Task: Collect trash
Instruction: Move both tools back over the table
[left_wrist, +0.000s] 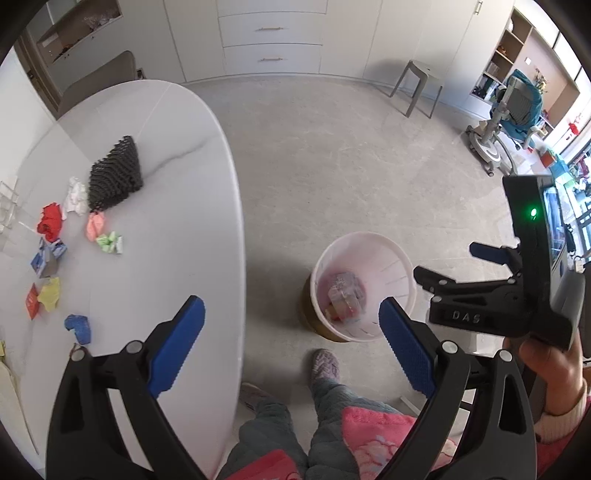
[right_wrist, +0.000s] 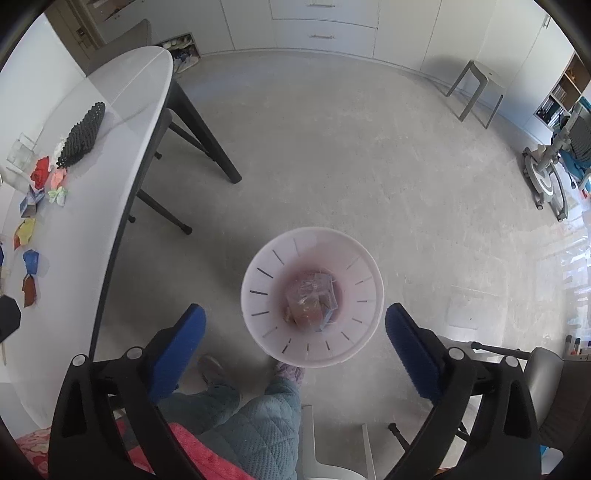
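Left wrist view looks down from above the curved edge of the white oval table (left_wrist: 155, 206), facing the grey floor. Right wrist view looks nearly straight down, close over the white slotted plastic bin (right_wrist: 255, 295). Both views share table, bin (left_wrist: 400, 266) and floor.

One white bin (right_wrist: 258, 332), one black mat (left_wrist: 115, 173), one stool (left_wrist: 419, 86), and two hand-held grippers (left_wrist: 291, 328) (right_wrist: 295, 328).
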